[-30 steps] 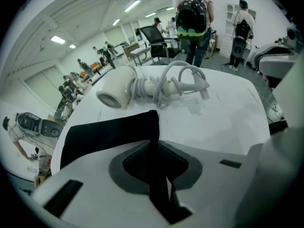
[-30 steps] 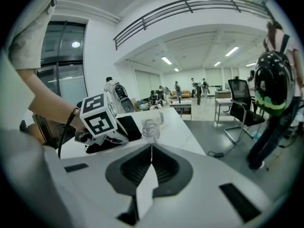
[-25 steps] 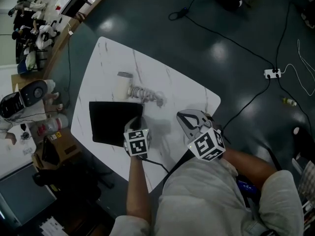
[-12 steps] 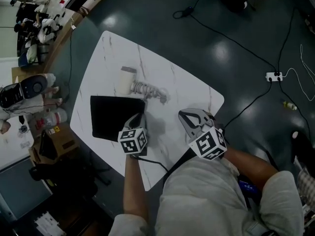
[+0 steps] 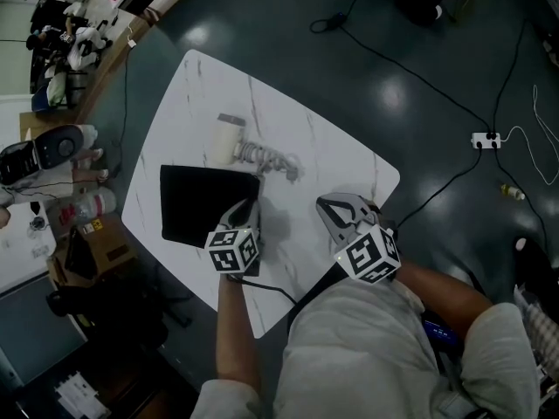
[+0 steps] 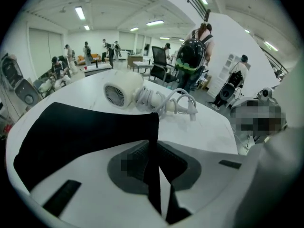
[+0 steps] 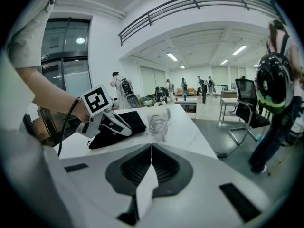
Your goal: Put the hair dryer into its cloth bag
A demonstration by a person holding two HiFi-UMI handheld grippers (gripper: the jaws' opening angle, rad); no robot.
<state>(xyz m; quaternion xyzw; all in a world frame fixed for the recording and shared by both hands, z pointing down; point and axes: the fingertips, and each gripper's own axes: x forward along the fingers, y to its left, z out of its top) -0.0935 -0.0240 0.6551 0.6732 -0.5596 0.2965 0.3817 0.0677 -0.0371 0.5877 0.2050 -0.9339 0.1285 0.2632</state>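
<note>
A flat black cloth bag [image 5: 199, 209] lies on the white marble table [image 5: 327, 160], at its left side. Just beyond the bag lies the white hair dryer [image 5: 225, 142], its coiled cord [image 5: 266, 160] trailing to the right. My left gripper [image 5: 247, 208] is shut on the bag's near right corner. In the left gripper view the black bag [image 6: 80, 127] runs pinched between the jaws of the left gripper [image 6: 153, 160], with the dryer [image 6: 118, 90] behind. My right gripper [image 5: 327, 206] hovers to the right of the bag; the right gripper [image 7: 151, 160] stands shut with nothing in it.
Cables and a power strip [image 5: 483, 138] lie on the dark floor to the right. A cluttered bench [image 5: 61, 51] and a cardboard box [image 5: 92, 251] stand left of the table. An office chair [image 7: 244, 106] and people stand beyond the table's far end.
My left gripper has rolled at the wrist, its marker cube shifting slightly left while it stays on the bag's corner. The right gripper, dryer and bag have kept their places.
</note>
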